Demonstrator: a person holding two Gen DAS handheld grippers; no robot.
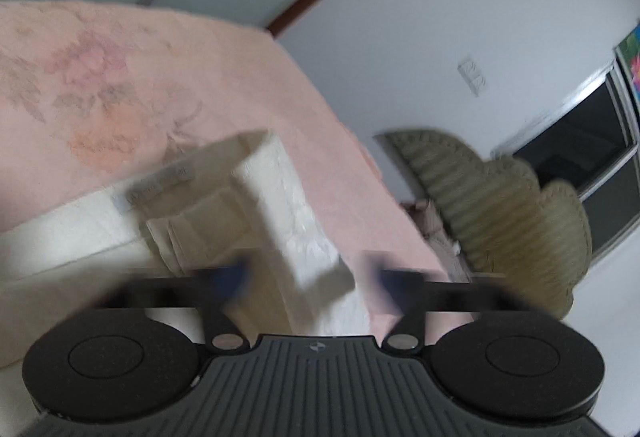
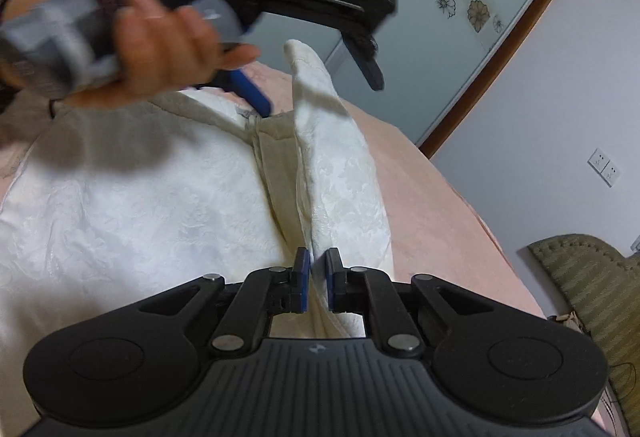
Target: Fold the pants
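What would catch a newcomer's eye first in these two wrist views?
Probably the cream, floral-textured pants spread over the pink bedspread, filling the centre of both views. Next, the right gripper at the bottom of its own view, jaws pinched shut on a raised fold of that fabric. Above it, a person's hand holds the left gripper, blurred, its jaws still apart over the waistband end.

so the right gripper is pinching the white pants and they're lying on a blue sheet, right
Not quite. The right gripper is shut on the pants, but the sheet under them is pink, not blue; only the gripper pads are blue. The right wrist view shows it.
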